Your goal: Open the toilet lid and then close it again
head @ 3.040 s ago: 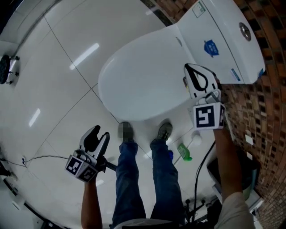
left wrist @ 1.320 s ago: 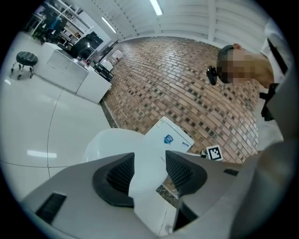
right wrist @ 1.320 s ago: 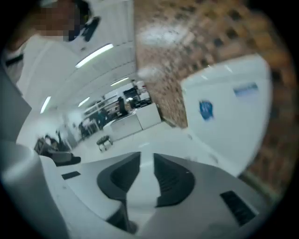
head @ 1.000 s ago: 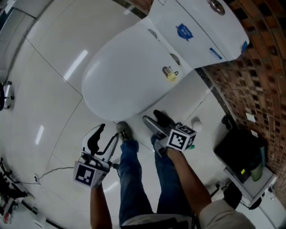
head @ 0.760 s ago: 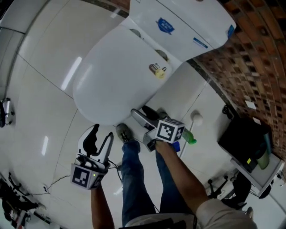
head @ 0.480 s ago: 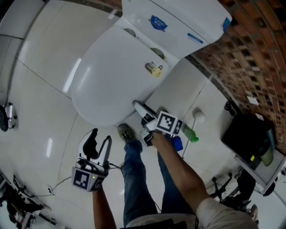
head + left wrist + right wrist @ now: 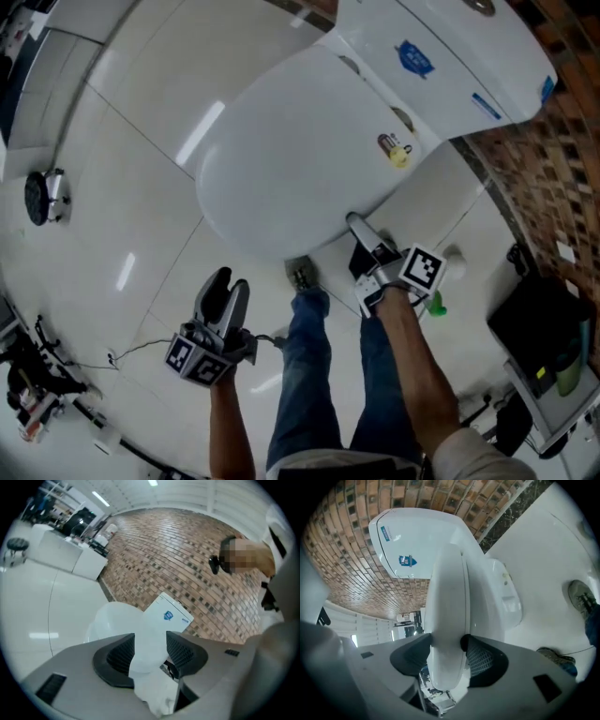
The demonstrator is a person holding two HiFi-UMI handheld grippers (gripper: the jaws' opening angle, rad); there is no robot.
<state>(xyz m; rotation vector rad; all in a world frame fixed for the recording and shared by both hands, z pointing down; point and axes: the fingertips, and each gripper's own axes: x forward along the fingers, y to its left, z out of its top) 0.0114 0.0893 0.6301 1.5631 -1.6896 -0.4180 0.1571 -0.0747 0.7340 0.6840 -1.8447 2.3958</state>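
Looking down from the head view, the toilet lid (image 7: 281, 159) lies flat, shut over the bowl, with the white tank (image 7: 441, 47) behind it against the brick wall (image 7: 553, 141). The right gripper (image 7: 362, 232) is at the lid's near right edge, just beside the person's right leg, pointing in and slightly down. Its own view settles the grip: the jaws have just been closing, the lid's rim stands between them, and both dark pads press on it, one on each face of the white edge. So that gripper is clamped on the lid, and the lid is not yet lifted.

The left gripper (image 7: 228, 283) hangs well apart from the toilet, out over the glossy white floor (image 7: 112, 187) to the left of the jeans (image 7: 305, 375). Its jaws stand partly apart and hold nothing; through the gap its own view shows only the toilet and tank in the distance.

A shoe (image 7: 301, 276) is planted just in front of the bowl's base. A small yellow and dark mark sits on the lid near the hinge; what it is, the views are too small to tell.
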